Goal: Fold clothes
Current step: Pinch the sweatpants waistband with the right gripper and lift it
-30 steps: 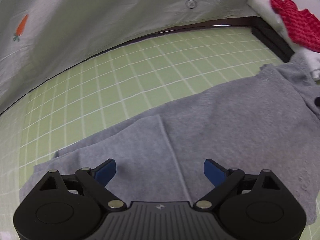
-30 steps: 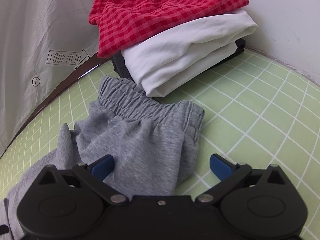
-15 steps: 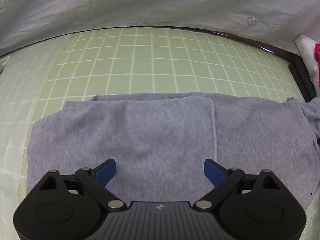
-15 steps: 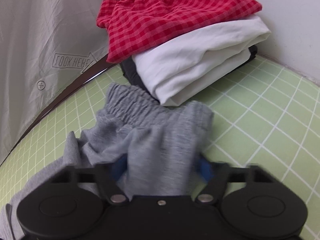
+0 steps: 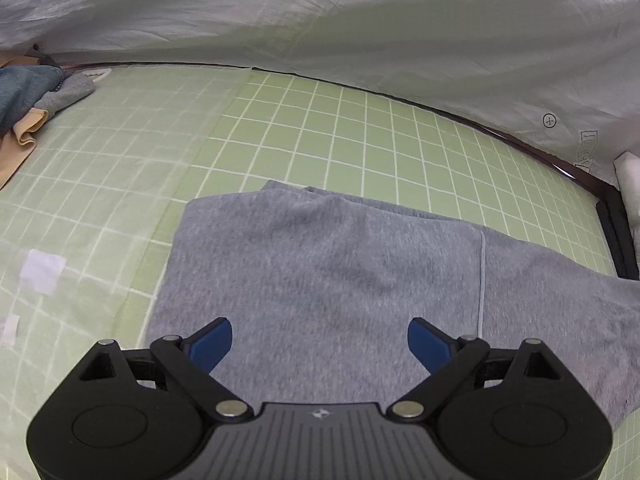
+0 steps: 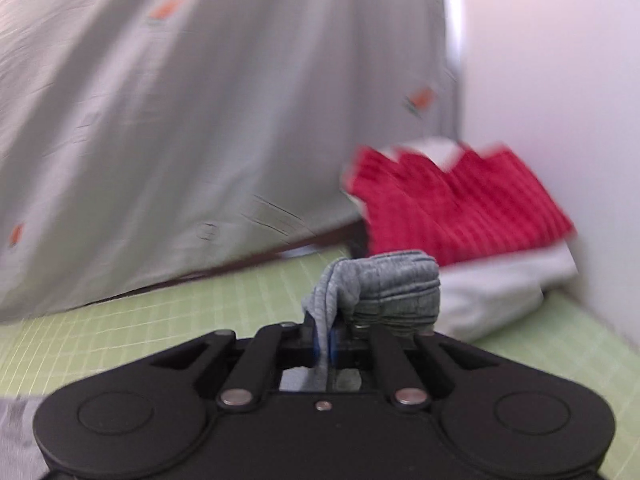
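Note:
Grey sweatpants (image 5: pixel 328 276) lie flat on the green grid mat (image 5: pixel 320 128), leg ends toward the left. My left gripper (image 5: pixel 319 342) hovers over the leg end, blue pads wide open and nothing between them. In the right wrist view my right gripper (image 6: pixel 325 344) is shut on the sweatpants' elastic waistband (image 6: pixel 384 292), which is bunched and lifted off the mat. That view is blurred by motion.
A folded stack with a red checked garment (image 6: pixel 452 208) over white cloth (image 6: pixel 492 300) stands at the mat's right end by the wall. A pile of clothes (image 5: pixel 28 92) lies at far left. A printed grey sheet (image 5: pixel 360 32) hangs behind the mat.
My right gripper closed on the waistband and lifted it off the mat. My left gripper swung left along the pants, from mid-leg to the leg end, staying open.

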A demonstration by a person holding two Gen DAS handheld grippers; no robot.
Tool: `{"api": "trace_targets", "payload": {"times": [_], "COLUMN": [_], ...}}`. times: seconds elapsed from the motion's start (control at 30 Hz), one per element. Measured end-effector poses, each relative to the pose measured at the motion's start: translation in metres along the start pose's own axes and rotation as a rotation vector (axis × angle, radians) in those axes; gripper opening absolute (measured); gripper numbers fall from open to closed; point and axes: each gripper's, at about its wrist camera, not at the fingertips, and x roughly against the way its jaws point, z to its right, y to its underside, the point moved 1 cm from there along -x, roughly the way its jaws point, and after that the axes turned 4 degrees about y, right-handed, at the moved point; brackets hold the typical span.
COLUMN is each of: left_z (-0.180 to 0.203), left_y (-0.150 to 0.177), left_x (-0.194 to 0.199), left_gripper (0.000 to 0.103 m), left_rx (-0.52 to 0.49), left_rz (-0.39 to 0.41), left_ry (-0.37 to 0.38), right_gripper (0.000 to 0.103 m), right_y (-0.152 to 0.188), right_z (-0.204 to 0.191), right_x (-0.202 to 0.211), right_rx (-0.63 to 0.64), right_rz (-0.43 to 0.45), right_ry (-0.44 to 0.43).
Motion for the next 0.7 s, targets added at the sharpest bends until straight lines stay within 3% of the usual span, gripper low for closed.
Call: {"api": "trace_targets", "payload": {"times": [0.17, 0.23, 0.33, 0.37, 0.4, 0.43, 0.47, 0.57, 0.63, 0.7], "left_z": [-0.020, -0.026, -0.033, -0.035, -0.038, -0.040, -0.043, -0.054, -0.060, -0.064], "left_y": [0.019, 0.027, 0.035, 0.037, 0.039, 0.040, 0.041, 0.042, 0.041, 0.038], "left_x": [0.018, 0.023, 0.032, 0.036, 0.039, 0.041, 0.042, 0.044, 0.045, 0.044], "left_gripper": [0.095, 0.095, 0.095, 0.095, 0.095, 0.095, 0.095, 0.095, 0.095, 0.095], "left_rx": [0.019, 0.018, 0.005, -0.001, -0.007, -0.010, -0.008, 0.021, 0.034, 0.040], "left_rz": [0.005, -0.001, 0.005, 0.010, 0.015, 0.019, 0.020, 0.021, 0.021, 0.023], "left_ry": [0.022, 0.029, 0.036, 0.037, 0.039, 0.036, 0.031, 0.028, 0.020, 0.015], "right_gripper": [0.006, 0.008, 0.012, 0.014, 0.025, 0.044, 0.050, 0.052, 0.052, 0.047], "right_y": [0.015, 0.046, 0.097, 0.107, 0.111, 0.108, 0.101, 0.081, 0.074, 0.071], "right_z": [-0.086, -0.120, -0.153, -0.159, -0.161, -0.161, -0.157, -0.144, -0.134, -0.123], "right_x": [0.030, 0.027, 0.014, 0.019, 0.027, 0.036, 0.042, 0.055, 0.051, 0.042], "right_rx": [0.266, 0.310, 0.313, 0.325, 0.335, 0.333, 0.303, 0.204, 0.133, 0.070], "right_rz": [0.026, -0.095, -0.346, -0.379, -0.370, -0.340, -0.314, -0.245, -0.221, -0.239], "right_ry": [-0.195, -0.309, -0.375, -0.382, -0.391, -0.398, -0.396, -0.373, -0.301, -0.258]}}
